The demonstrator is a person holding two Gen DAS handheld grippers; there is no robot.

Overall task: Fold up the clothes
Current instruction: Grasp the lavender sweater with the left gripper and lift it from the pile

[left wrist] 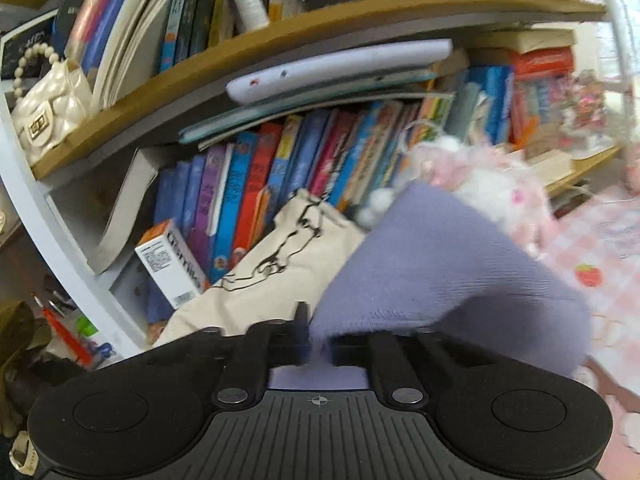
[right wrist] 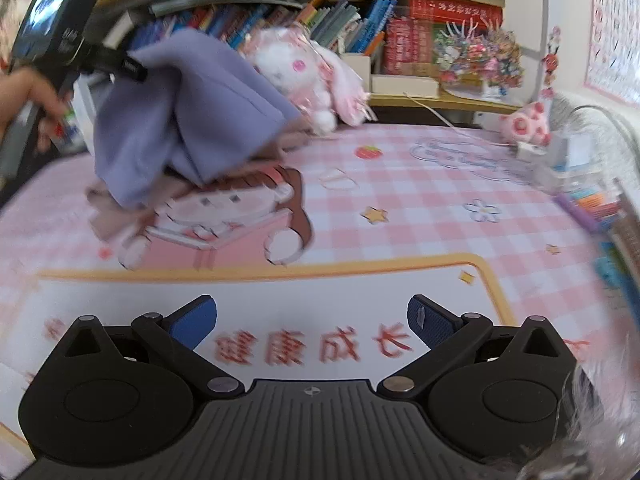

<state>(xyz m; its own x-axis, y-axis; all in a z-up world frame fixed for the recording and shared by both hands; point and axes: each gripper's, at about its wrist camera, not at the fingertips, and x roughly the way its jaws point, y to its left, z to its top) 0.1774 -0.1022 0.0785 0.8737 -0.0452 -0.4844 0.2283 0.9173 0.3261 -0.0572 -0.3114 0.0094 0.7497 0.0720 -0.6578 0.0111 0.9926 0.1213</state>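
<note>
I am at the pick-up step: the lavender garment hangs bunched above the pink checked table mat, only its lower folds seemingly touching, though blur hides this. Next I must spread it flat, which calls for a second corner. My left gripper is clamped on its edge; my right gripper stands wide, empty.
</note>
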